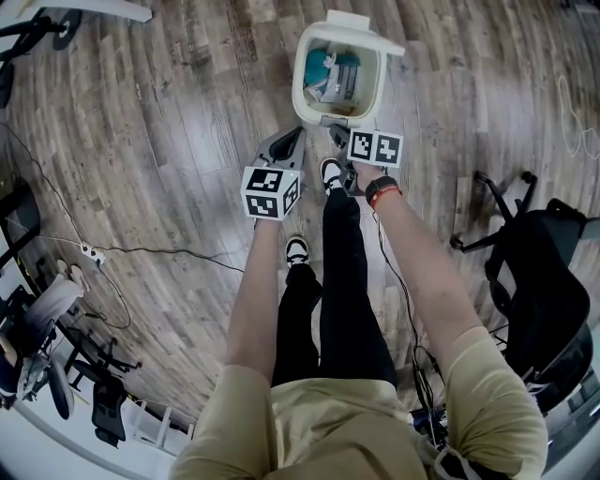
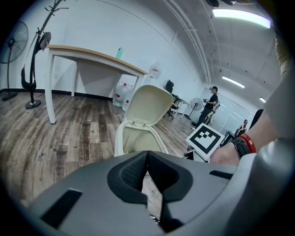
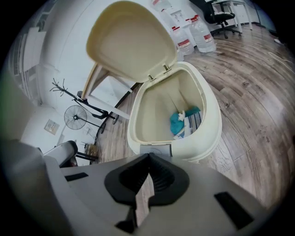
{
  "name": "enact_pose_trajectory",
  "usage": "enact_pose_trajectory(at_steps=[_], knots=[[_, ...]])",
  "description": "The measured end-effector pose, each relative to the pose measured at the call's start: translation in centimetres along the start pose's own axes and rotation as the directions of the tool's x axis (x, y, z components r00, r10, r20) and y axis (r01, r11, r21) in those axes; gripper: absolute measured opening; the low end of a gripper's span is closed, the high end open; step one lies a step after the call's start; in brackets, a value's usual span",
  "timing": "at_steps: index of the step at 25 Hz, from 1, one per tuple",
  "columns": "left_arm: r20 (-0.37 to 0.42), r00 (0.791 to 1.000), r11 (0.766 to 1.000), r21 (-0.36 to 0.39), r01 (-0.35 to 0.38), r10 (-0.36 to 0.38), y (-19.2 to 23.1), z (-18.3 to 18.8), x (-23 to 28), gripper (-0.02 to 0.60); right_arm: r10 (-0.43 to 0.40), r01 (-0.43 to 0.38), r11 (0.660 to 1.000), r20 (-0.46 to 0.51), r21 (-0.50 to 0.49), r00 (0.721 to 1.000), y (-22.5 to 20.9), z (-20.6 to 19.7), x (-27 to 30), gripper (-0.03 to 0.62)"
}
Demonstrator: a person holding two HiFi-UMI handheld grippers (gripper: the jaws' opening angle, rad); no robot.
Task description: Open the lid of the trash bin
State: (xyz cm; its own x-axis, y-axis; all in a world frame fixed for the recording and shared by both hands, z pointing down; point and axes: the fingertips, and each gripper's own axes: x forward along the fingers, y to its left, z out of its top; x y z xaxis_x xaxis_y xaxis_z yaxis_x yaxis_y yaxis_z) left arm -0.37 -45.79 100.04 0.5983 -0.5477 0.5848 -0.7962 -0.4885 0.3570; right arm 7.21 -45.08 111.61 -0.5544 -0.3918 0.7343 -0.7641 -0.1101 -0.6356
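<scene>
The cream trash bin [image 1: 302, 80] stands on the wood floor ahead of me, its lid [image 1: 362, 28] swung up and tilted back. Teal and white rubbish [image 1: 334, 73] lies inside. In the right gripper view the lid [image 3: 131, 41] stands open over the bin [image 3: 209, 126], with rubbish [image 3: 183, 122] at the bottom. My right gripper [image 1: 336, 131] [image 3: 148, 159] is shut and empty, its tips just short of the grey latch [image 3: 156, 148] on the bin's front rim. My left gripper [image 1: 291, 141] [image 2: 147, 154] hangs shut and empty, a little left of the bin [image 2: 138, 138] and short of it.
One shoe [image 1: 330, 174] rests at the bin's base, the other [image 1: 296, 249] farther back. A black office chair [image 1: 539, 281] stands at the right, and a power strip with a cable [image 1: 90, 251] lies at the left. A table [image 2: 92, 57] and a coat stand [image 2: 33, 60] lie beyond the bin.
</scene>
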Motion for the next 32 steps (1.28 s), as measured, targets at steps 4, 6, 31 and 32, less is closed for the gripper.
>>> enact_pose_trajectory(at_steps=[4, 6, 31, 32], knots=[[-0.004, 1.0, 1.0, 0.004, -0.001, 0.002, -0.1, 0.6, -0.8, 0.023, -0.017, 0.017, 1.0, -0.021, 0.003, 1.0, 0.3, 0.2, -0.3, 0.014], [-0.007, 1.0, 1.0, 0.011, 0.001, -0.001, -0.3, 1.0, -1.2, 0.023, -0.016, 0.015, 1.0, -0.023, -0.005, 1.0, 0.3, 0.3, -0.8, 0.014], [-0.004, 1.0, 0.998, 0.067, 0.001, -0.001, -10.6, 14.1, -21.7, 0.023, -0.064, 0.075, 0.993, 0.11, -0.095, 0.992, 17.1, -0.9, -25.2, 0.014], [-0.001, 1.0, 0.998, 0.066, 0.002, -0.002, -11.3, 14.7, -22.9, 0.023, -0.074, 0.085, 0.991, 0.117, -0.1, 0.99, 17.9, -1.1, -26.5, 0.015]])
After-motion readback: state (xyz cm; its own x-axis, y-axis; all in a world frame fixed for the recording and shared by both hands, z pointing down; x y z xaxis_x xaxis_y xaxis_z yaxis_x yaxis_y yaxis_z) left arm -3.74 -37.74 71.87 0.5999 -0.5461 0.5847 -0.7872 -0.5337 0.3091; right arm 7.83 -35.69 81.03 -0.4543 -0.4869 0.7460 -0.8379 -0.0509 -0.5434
